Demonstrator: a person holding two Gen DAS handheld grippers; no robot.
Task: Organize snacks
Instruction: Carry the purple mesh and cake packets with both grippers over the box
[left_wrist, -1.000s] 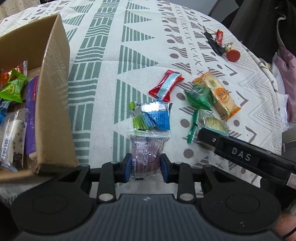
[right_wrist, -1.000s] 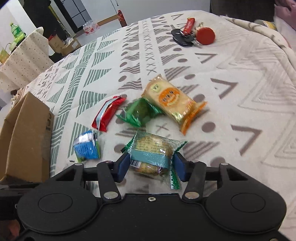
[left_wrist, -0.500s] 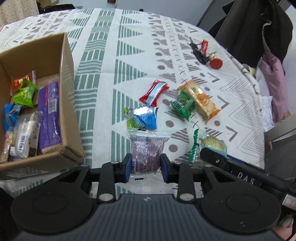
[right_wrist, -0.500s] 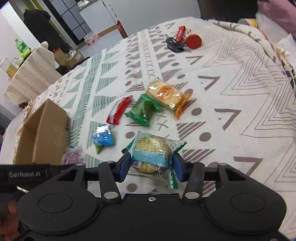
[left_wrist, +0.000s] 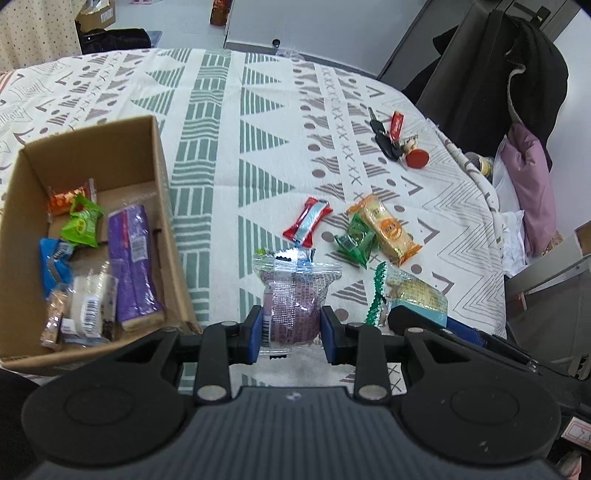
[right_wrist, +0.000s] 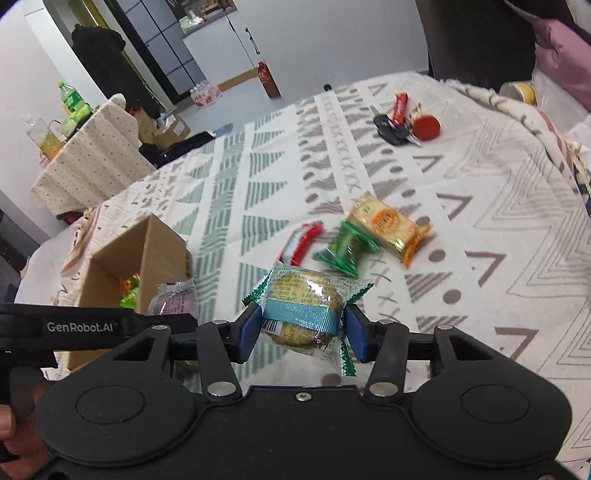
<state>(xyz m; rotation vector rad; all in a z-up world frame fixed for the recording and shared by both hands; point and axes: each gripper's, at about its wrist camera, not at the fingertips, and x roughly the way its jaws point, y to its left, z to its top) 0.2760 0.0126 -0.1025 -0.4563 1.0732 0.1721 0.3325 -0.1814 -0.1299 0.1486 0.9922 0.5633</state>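
My left gripper (left_wrist: 291, 332) is shut on a clear packet with a purple pastry (left_wrist: 293, 299), held above the patterned tablecloth just right of the open cardboard box (left_wrist: 155, 155). The box holds several wrapped snacks, among them a long purple bar (left_wrist: 133, 258). My right gripper (right_wrist: 301, 328) is shut on a yellow cake in a green-edged packet with a teal band (right_wrist: 306, 299), lifted over the cloth. On the cloth lie a red packet (left_wrist: 306, 221), a green packet (left_wrist: 356, 242), an orange cracker packet (left_wrist: 388, 229) and a blue-silver packet (left_wrist: 295, 254), half hidden behind the purple pastry.
A bunch of keys with a red tag and a red disc (left_wrist: 397, 142) lies at the far right of the table. A dark coat hangs over a chair (left_wrist: 498, 74) beyond the table's right edge, with a pink cloth (left_wrist: 528, 184) below it. Another covered table (right_wrist: 88, 155) stands far left.
Both grippers have risen from the tablecloth with their packets held between the fingers. The box's inside now shows fully in the left wrist view.
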